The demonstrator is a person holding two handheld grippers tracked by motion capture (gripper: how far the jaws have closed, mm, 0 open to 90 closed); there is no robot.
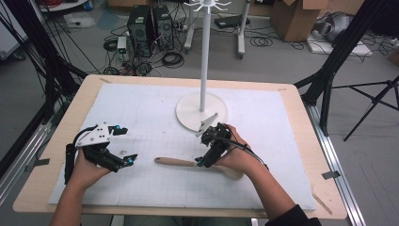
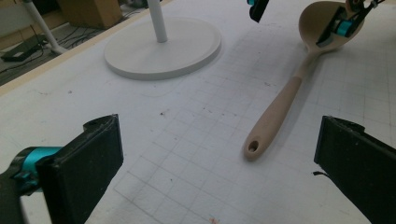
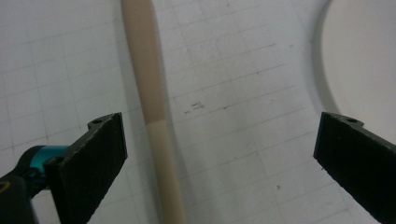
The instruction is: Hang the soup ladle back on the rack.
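While both grippers gape, right gripper point(image 1: 203, 149) straddles the spoon point(image 3: 152, 116).

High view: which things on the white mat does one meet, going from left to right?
Left gripper → wooden spoon's handle → right gripper, over the spoon → round base of the white stand, farther back on the mat.

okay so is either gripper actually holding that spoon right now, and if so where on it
Nothing is held. The right gripper is open above the spoon handle; the left gripper is open, away from it.
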